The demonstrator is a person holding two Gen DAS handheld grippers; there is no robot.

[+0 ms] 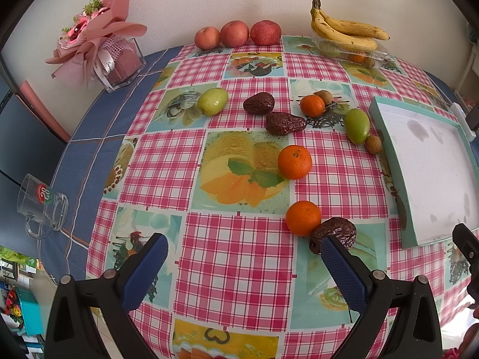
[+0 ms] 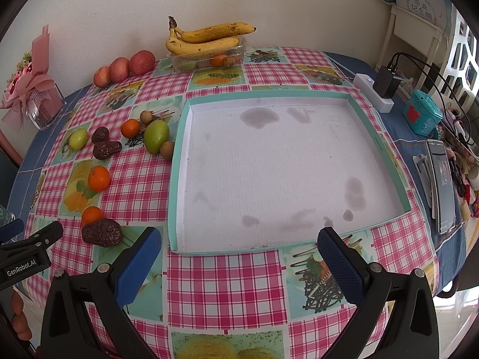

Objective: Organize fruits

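Left tool (image 1: pixel 244 246) released, over bench (image 1: pixel 233 239) near date (image 1: pixel 332 234). Right tool (image 2: pixel 238 240) released, at tray (image 2: pixel 179 179) edge; fruits loose beside tray.

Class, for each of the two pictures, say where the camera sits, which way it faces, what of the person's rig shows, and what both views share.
Left wrist: on the left gripper, facing the scattered fruit; its open blue fingers show, the right gripper's edge at right.
Right wrist: on the right gripper, facing the empty tray; its open fingers show, the left gripper at left.
Shared: the bananas, tray, oranges and dates.
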